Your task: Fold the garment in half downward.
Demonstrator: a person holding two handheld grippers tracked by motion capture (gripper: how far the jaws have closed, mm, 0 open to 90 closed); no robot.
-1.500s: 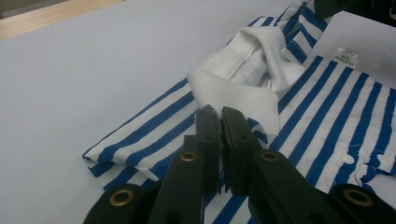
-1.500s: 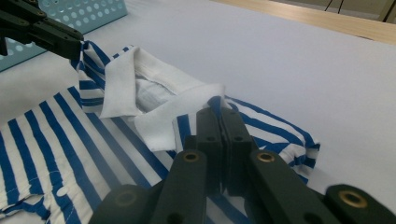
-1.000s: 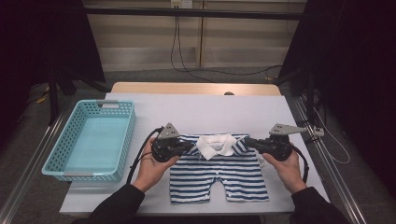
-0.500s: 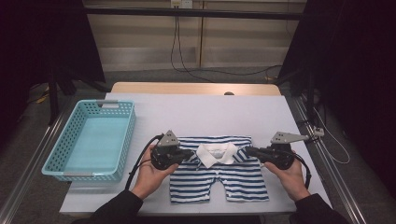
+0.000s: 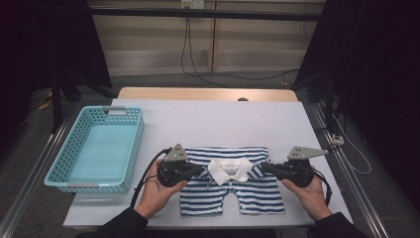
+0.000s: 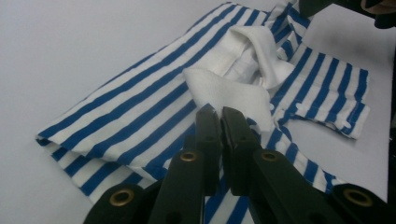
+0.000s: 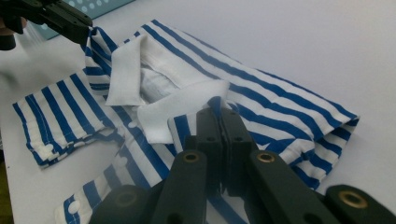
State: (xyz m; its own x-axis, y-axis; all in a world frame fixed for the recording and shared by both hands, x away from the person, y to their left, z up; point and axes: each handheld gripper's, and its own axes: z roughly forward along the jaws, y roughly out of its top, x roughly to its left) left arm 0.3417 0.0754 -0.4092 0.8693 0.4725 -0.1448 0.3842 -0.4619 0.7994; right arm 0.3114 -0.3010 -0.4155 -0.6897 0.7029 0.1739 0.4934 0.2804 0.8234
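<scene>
A blue-and-white striped shirt (image 5: pixel 257 196) with a white collar (image 5: pixel 229 169) lies on the white table (image 5: pixel 218 121) near its front edge. My left gripper (image 5: pixel 199 171) is at the shirt's left shoulder, shut, pinching cloth beside the collar. In the left gripper view its jaws (image 6: pixel 219 114) meet on the fabric at the collar's edge (image 6: pixel 224 88). My right gripper (image 5: pixel 266 167) is at the right shoulder, also shut on striped cloth (image 7: pixel 218 114). The two grippers point at each other across the collar. A hand holds each one.
A turquoise perforated basket (image 5: pixel 133 139) stands empty at the left of the table. The far half of the table is bare white surface. Cables trail from both grippers, and dark floor surrounds the table.
Both grippers have moved toward the table's front edge, still shut on the shirt. The collar and shoulders came along with them, and the shirt now looks shorter front to back.
</scene>
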